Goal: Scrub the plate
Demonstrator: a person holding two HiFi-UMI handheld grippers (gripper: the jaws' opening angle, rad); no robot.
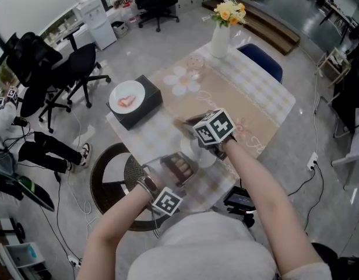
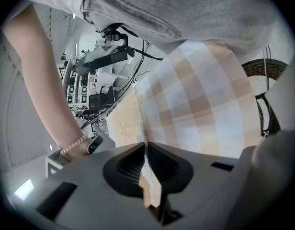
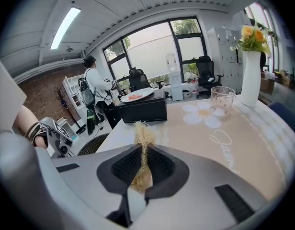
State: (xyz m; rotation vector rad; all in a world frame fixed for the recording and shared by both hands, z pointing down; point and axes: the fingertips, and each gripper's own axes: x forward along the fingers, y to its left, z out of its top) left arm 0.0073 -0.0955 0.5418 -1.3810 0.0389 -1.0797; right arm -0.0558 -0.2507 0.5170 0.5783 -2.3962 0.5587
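Between the jaws of the right gripper (image 3: 144, 147), a tuft of pale, straw-like scrubber (image 3: 144, 133) is pinched tight, its frayed end poking up past the fingertips. Ahead of that gripper and a touch to its left sits the plate (image 3: 137, 96), white with a red smear, resting on top of a black box (image 3: 140, 110). It's well apart from the scrubber, with no contact. Ahead and to the right, a clear glass (image 3: 221, 99) stands by a daisy-shaped mat (image 3: 200, 113), and further right there's a white vase (image 3: 252, 75) of yellow flowers.

Over to the left gripper (image 2: 145, 147): jaws pressed together, nothing held, only a sliver of checked tablecloth (image 2: 205, 99) showing through the gap beneath the tips. A bare forearm (image 2: 39, 80) with a bead bracelet (image 2: 73, 145) at the wrist runs down the left of its view, and the person's grey shirt fills the top.

From the head view, the two grippers hover close together above the near end of the tablecloth, the left one nearer the person's body.
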